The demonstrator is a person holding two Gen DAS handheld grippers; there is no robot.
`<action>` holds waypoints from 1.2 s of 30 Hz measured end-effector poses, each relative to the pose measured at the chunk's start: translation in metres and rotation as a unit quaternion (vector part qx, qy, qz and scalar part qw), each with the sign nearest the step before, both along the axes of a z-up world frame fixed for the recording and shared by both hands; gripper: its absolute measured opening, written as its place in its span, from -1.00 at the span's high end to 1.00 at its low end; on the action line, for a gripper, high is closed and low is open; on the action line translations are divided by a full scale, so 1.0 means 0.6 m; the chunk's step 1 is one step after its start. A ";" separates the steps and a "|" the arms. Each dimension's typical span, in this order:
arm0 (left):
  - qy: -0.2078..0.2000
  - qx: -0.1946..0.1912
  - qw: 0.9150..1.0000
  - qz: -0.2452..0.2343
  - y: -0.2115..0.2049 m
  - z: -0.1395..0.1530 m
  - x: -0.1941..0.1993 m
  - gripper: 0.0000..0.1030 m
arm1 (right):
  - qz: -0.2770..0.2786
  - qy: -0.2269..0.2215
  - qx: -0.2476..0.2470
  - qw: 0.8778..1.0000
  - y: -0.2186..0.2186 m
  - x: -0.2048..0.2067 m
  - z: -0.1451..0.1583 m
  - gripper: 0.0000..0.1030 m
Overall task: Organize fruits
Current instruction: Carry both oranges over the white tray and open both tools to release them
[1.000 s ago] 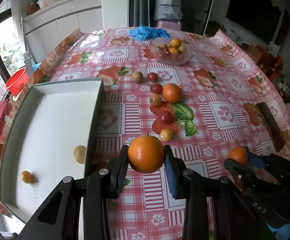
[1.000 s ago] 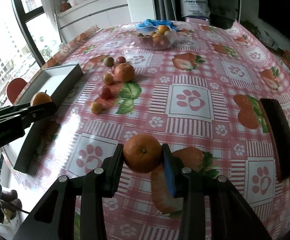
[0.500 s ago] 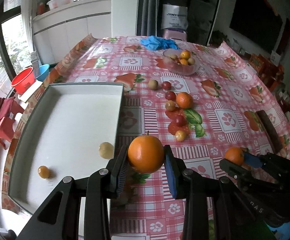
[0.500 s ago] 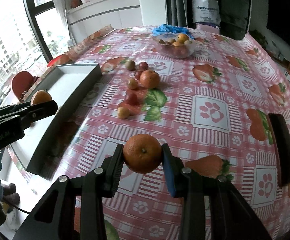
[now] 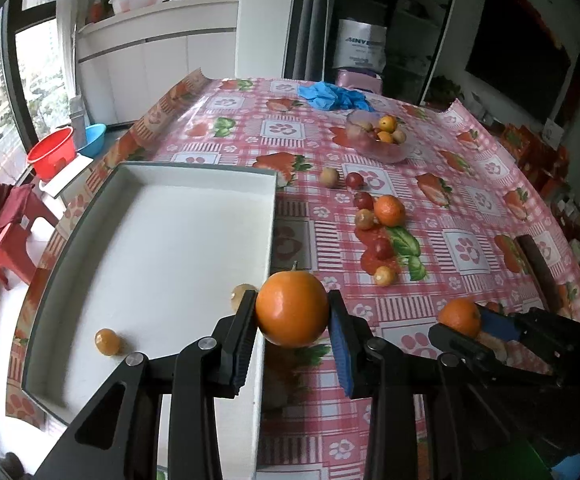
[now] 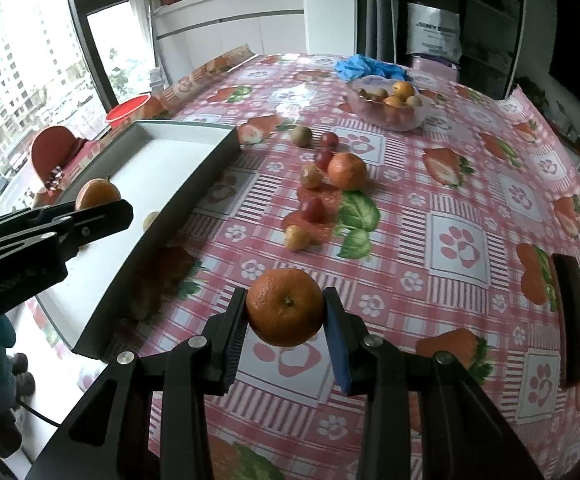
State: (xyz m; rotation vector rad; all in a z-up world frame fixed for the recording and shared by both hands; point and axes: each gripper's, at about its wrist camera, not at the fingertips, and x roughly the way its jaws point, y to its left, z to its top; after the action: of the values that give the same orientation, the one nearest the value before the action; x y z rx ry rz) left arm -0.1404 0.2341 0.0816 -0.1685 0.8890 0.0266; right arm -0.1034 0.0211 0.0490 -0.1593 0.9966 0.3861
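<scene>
Left wrist view. The left gripper (image 5: pixel 292 314) is clamped on a smooth orange (image 5: pixel 292 308), which sits squarely between both pads with its stem up, above the near right wall of the white tray (image 5: pixel 170 240). Two small fruits lie in the tray: a yellow-orange one (image 5: pixel 107 341) near the front left and a pale one (image 5: pixel 241 293) close behind the left finger. On the checked tablecloth (image 5: pixel 470 216) right of the tray lie seven loose fruits: one tangerine (image 5: pixel 389 210), one tan round fruit (image 5: pixel 329 177), three small dark red ones and two small yellowish ones. A clear bowl (image 5: pixel 378 140) of mixed fruit stands farther back, with a blue glove (image 5: pixel 332 96) behind it. The right gripper (image 5: pixel 474 326) shows at lower right, closed on its own fruit.

Right wrist view. The right gripper (image 6: pixel 285 310) is clenched on a dimpled orange (image 6: pixel 285 307), centred between the pads, above the tablecloth (image 6: pixel 458 248) just right of the tray (image 6: pixel 194 168). The tray's dark outer wall lies between this fruit and the tray floor. The left gripper (image 6: pixel 102 206) holds its fruit over the tray. The same seven loose fruits lie beyond the fingers, well apart from them. A dark flat bar (image 6: pixel 574 316) lies at the right edge.
</scene>
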 end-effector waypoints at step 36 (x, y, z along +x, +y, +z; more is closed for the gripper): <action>0.001 -0.007 0.995 0.095 0.159 -0.041 -0.030 0.31 | 0.086 0.002 -0.003 0.996 0.187 0.022 0.015 0.22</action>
State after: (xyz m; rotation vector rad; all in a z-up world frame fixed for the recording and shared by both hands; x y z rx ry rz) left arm -0.1585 0.3296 0.0572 -0.2660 0.8738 0.1987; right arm -0.0903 0.1332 0.0582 -0.2507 0.9920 0.5414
